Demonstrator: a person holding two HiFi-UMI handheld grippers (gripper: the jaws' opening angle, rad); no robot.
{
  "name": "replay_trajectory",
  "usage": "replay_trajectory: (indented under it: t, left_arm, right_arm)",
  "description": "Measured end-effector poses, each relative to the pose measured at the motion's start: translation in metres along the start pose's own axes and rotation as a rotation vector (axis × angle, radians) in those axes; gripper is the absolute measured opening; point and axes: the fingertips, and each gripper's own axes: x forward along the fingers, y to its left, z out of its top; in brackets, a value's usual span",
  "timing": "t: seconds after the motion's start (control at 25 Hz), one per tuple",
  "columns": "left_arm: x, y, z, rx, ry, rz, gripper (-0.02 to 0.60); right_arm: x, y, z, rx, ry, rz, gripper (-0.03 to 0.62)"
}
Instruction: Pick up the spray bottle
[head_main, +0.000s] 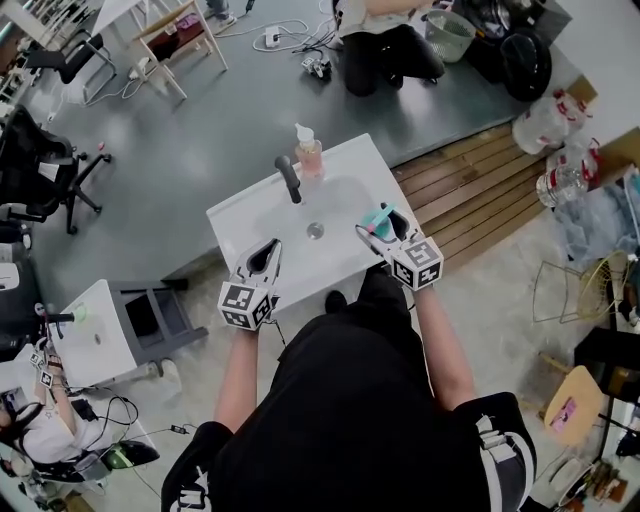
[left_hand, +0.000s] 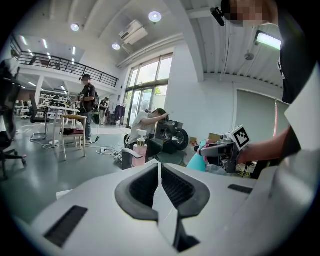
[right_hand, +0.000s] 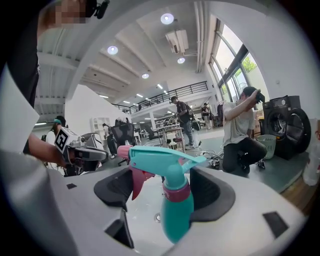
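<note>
A teal spray bottle (head_main: 380, 219) with a pink trigger and collar hangs over the right side of the white sink (head_main: 245, 215). My right gripper (head_main: 375, 222) is shut on it. In the right gripper view the spray bottle (right_hand: 176, 210) stands upright between the black pads (right_hand: 216, 192), nozzle pointing left, above the basin and its drain (right_hand: 157, 217). My left gripper (head_main: 270, 248) hovers at the sink's front left edge, shut and holding nothing. In the left gripper view its gripper (left_hand: 159, 172) has both pads meeting. From there the right gripper (left_hand: 220, 150) and the bottle (left_hand: 196, 161) show at the right.
A dark faucet (head_main: 290, 178) and a pink soap dispenser (head_main: 308, 152) stand at the sink's back edge. A small white cabinet (head_main: 100, 335) is at the left and wooden planks (head_main: 480, 180) lie at the right. A person (head_main: 385, 45) crouches beyond the sink. An office chair (head_main: 40, 165) stands far left.
</note>
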Motion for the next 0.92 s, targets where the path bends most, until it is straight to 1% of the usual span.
replay_trajectory:
  t: [0.52, 0.92]
  left_arm:
    - [-0.012, 0.01, 0.0, -0.003, -0.011, 0.01, 0.035]
    - [-0.017, 0.008, -0.002, -0.008, -0.013, 0.014, 0.035]
  right_arm:
    - [0.012, 0.015, 0.0, -0.015, 0.016, 0.021, 0.354]
    - [0.009, 0.018, 0.001, -0.017, 0.021, 0.025, 0.354]
